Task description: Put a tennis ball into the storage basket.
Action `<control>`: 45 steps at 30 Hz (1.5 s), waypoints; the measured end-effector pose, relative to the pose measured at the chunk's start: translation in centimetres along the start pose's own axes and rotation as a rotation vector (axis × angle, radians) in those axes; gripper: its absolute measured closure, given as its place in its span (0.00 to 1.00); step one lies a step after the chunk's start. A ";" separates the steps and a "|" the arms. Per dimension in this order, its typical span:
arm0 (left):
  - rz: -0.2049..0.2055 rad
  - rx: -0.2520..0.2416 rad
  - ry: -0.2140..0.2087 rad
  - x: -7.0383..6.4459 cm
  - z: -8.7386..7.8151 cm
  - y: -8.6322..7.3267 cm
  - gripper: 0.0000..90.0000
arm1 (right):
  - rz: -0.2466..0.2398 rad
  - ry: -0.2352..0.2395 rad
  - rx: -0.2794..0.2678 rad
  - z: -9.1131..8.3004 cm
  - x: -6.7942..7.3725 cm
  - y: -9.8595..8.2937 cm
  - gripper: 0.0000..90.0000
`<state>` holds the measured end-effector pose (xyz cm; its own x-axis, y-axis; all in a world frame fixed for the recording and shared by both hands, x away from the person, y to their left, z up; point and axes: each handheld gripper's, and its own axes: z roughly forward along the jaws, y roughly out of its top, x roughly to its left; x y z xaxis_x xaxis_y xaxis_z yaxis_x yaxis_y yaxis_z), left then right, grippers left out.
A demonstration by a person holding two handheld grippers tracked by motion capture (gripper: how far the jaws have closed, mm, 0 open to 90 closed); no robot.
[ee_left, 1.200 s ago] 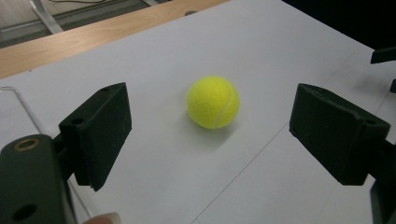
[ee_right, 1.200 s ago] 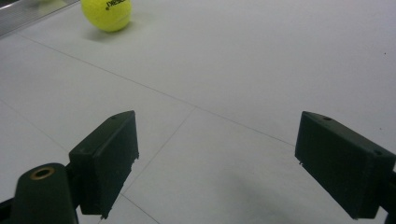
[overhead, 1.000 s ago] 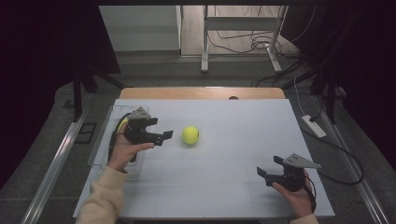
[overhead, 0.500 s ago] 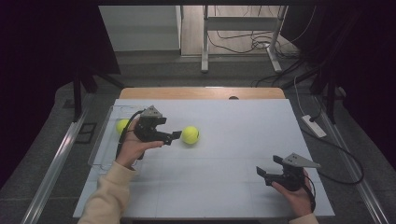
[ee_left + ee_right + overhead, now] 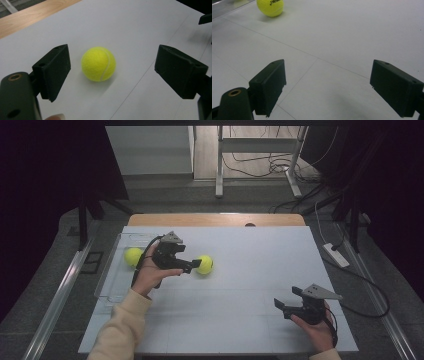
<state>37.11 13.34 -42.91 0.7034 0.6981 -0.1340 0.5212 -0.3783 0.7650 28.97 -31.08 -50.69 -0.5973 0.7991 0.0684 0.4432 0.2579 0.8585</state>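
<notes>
A yellow tennis ball [image 5: 204,264] lies on the white table, left of centre. My left gripper [image 5: 194,265] is open, its jaw tips right beside the ball on its left. In the left gripper view the ball [image 5: 98,64] sits on the table between and just beyond the two spread jaws, touching neither. A second yellow ball [image 5: 133,256] rests in a clear tray [image 5: 112,280] at the table's left edge. My right gripper [image 5: 286,298] is open and holds nothing, low over the front right of the table. Its own view shows the first ball [image 5: 270,7] far off at the top left.
The white table top [image 5: 250,270] has a wooden strip [image 5: 215,219] along its far edge. A white power strip [image 5: 336,255] and cables lie off the table's right side. A metal rail [image 5: 55,300] runs along the left.
My left gripper has moved right, from over the tray to the ball on the table, uncovering the ball in the tray. The right gripper has stayed put.
</notes>
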 end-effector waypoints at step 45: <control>-0.040 0.190 0.021 1.6 6.3 3.6 0.17 | -0.002 0.002 0.005 0.1 0.0 0.0 0.15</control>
<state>43.11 9.28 -44.33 0.6710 0.7268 -0.1470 0.6317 -0.4565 0.6266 29.03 -31.06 -50.76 -0.5997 0.7974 0.0680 0.4453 0.2619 0.8562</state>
